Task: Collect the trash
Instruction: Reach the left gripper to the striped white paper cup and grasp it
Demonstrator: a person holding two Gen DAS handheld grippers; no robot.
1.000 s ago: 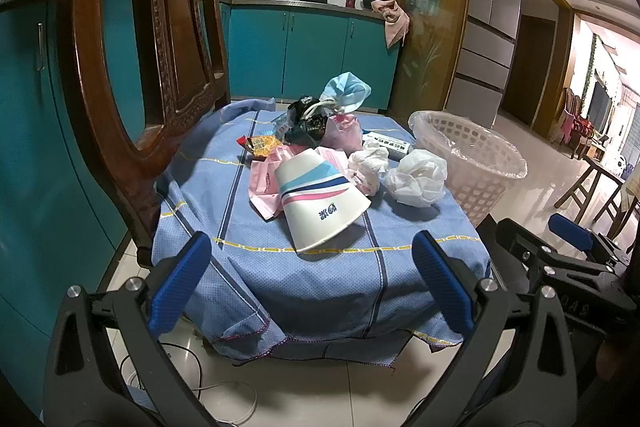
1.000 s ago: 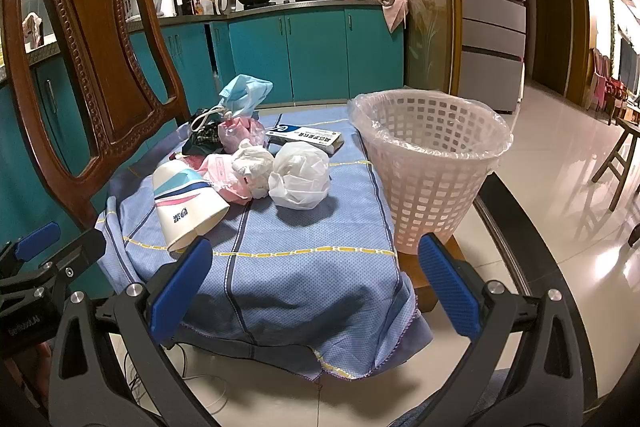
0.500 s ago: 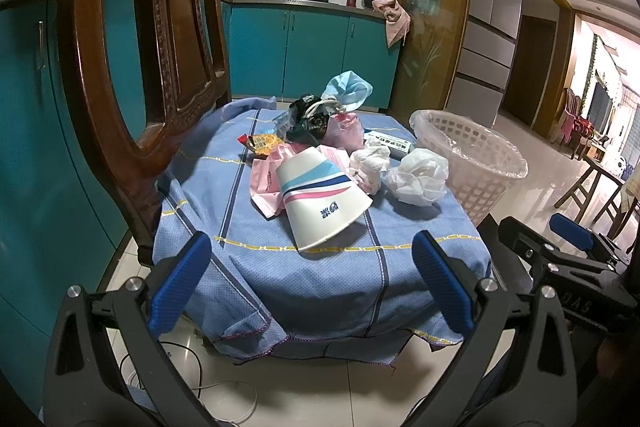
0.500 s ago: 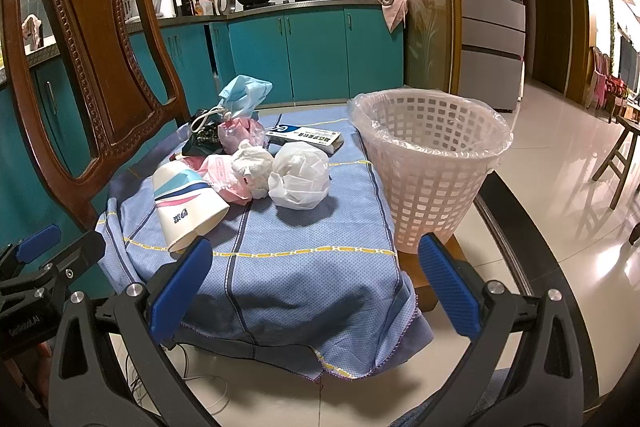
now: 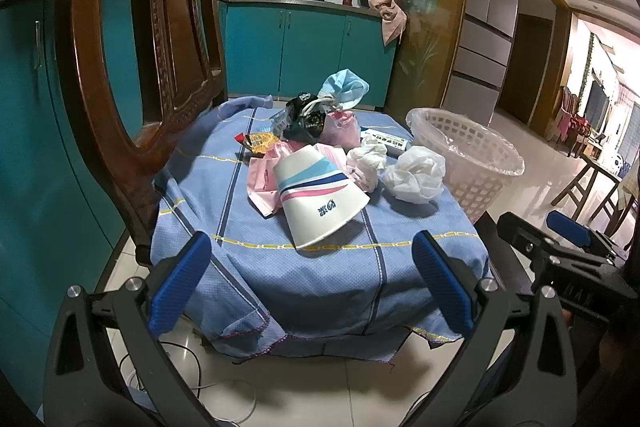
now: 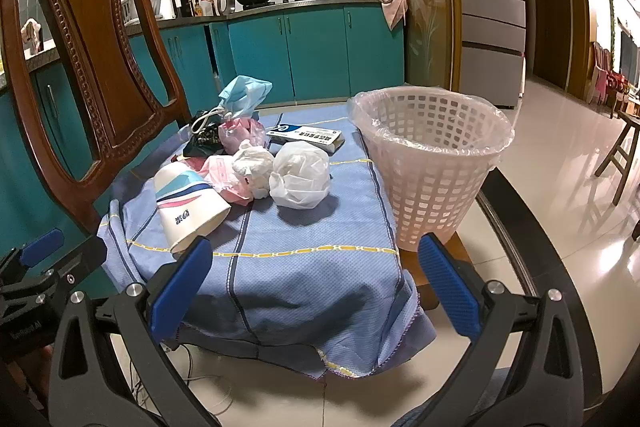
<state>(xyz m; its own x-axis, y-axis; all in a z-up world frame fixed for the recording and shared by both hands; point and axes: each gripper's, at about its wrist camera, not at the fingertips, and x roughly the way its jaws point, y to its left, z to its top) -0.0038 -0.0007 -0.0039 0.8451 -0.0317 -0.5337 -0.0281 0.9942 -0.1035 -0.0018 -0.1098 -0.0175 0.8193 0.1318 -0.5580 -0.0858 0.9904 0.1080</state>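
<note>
The trash lies in a heap on a blue cloth (image 5: 320, 267) that covers a low table. At the front of the heap a white paper cup (image 5: 320, 195) with blue and pink stripes lies on its side, with its open end toward the cameras. Under it and behind it are pink plastic bags (image 5: 264, 183). To the right of the cup is a crumpled white tissue (image 5: 366, 163), and beside that a balled-up white plastic bag (image 5: 416, 173). Farther back are a yellow snack wrapper (image 5: 260, 143), a black bag (image 5: 306, 121), a light blue face mask (image 5: 344, 91) on top, and a flat white and blue box (image 6: 306, 139).

A white basket (image 6: 432, 167) with a clear liner stands just beside the table, at its right edge. It looks empty.

The left gripper (image 5: 312, 279) hangs in front of the table with its blue fingers spread wide and nothing between them. The right gripper (image 6: 314, 283) is just the same, wide apart and holding nothing. Neither one touches the trash.

A brown wooden chair (image 6: 92, 39) stands on the left of the table. Behind are teal cupboards (image 6: 312, 55).
</note>
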